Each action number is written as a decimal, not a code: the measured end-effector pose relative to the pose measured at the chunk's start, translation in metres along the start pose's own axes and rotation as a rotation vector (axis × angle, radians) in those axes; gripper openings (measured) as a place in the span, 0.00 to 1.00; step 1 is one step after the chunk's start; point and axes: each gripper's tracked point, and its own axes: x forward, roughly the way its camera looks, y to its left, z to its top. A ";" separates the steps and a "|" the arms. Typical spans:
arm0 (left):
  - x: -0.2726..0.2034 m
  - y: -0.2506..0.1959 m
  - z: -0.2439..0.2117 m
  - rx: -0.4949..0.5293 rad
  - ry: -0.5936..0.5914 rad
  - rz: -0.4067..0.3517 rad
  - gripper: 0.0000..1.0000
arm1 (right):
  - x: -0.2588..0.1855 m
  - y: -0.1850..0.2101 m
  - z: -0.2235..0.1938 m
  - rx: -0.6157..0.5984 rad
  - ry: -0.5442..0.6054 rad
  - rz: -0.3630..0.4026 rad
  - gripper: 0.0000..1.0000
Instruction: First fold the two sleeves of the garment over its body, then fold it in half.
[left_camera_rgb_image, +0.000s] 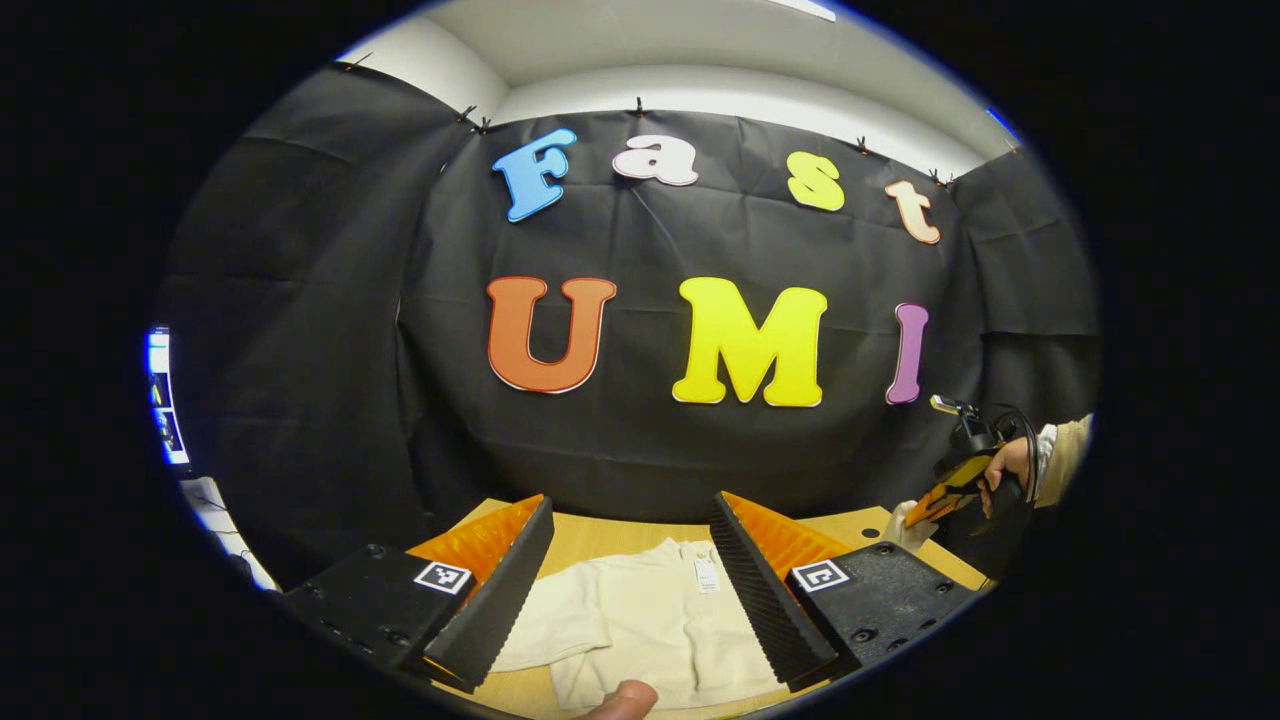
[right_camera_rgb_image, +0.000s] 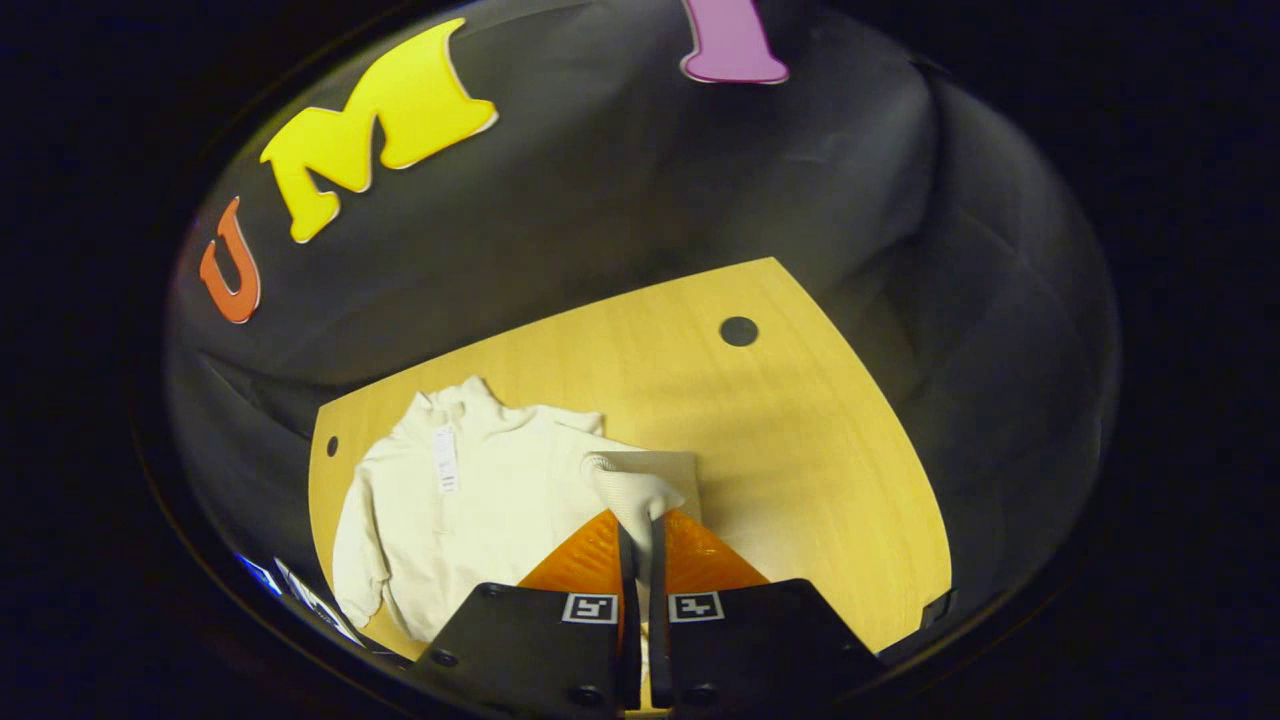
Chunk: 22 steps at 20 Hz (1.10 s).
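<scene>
Wooden table (right_camera_rgb_image: 800, 420) carries a cream sweater (right_camera_rgb_image: 470, 500) lying flat — its cuff (right_camera_rgb_image: 625, 490) is pinched between the closed fingers of the right gripper (right_camera_rgb_image: 640, 530), body to their left; left gripper (left_camera_rgb_image: 630, 560) hovers wide open above.

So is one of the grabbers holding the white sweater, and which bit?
Yes. The right gripper is shut on the sweater, pinching the cuff end of one sleeve. The left gripper is open, holding nothing.

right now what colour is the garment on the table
Cream white, plain with no pattern; the garment shows best in the right gripper view.
</scene>
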 end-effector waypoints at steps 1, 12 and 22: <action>-0.001 0.005 0.000 -0.001 0.001 0.003 1.00 | -0.010 0.012 0.005 -0.025 -0.003 0.015 0.04; -0.001 0.055 -0.011 0.010 0.020 0.038 0.99 | 0.014 0.151 -0.017 -0.258 0.099 0.138 0.04; -0.024 0.077 -0.040 0.077 0.048 0.071 1.00 | 0.054 0.290 -0.085 -0.354 0.240 0.245 0.04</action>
